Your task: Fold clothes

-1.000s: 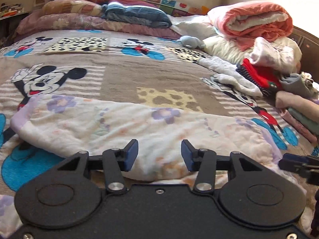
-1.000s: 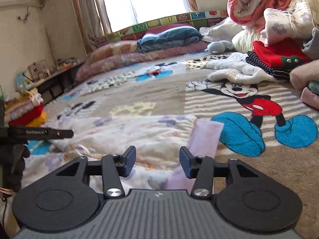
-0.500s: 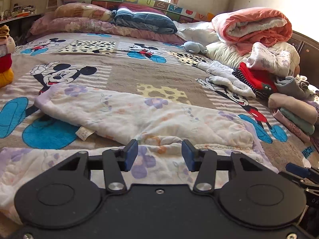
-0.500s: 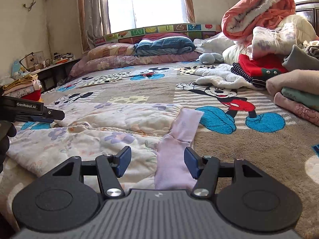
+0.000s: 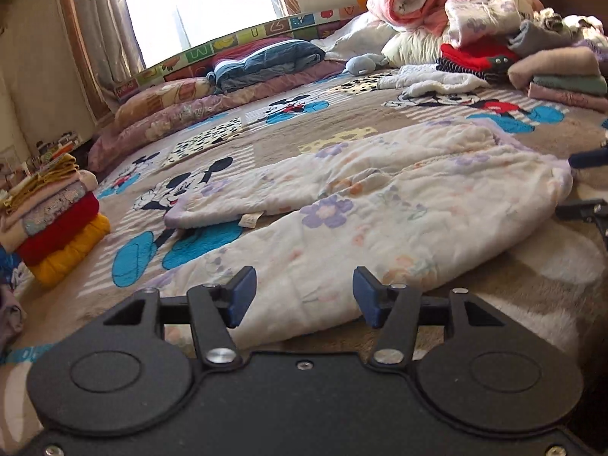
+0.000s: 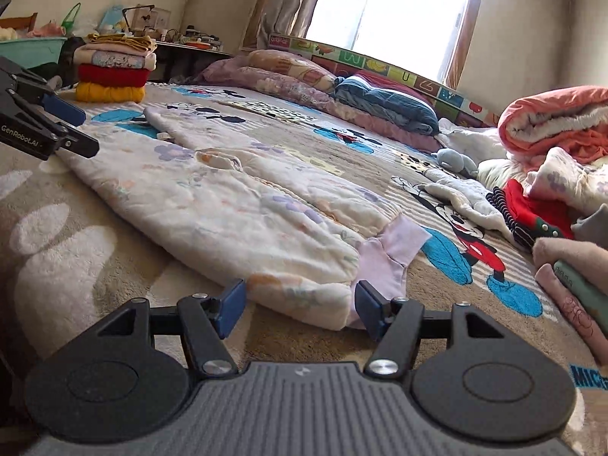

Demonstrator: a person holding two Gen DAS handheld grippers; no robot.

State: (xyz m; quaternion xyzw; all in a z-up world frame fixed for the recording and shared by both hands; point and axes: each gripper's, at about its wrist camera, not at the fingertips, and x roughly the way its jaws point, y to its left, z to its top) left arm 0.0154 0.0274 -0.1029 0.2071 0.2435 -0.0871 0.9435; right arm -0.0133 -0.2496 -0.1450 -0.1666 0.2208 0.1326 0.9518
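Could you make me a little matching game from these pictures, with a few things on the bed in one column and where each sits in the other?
Things:
1. white floral padded garment
2. yellow folded knit
3. rolled coral-pink blanket
4. small grey-blue plush toy

Places:
A. bottom of the neat folded stack
B. top of the jumbled heap
C. beside the white bedding near the pillows
D. spread flat before both open grippers

Pairs: 1-D, 2-A, 3-B, 4-C

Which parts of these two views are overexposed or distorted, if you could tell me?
Left wrist view: the window is blown out white, and fisheye bends the alphabet board. Right wrist view: its window is also blown out, while the floral garment stays evenly lit and sharp.
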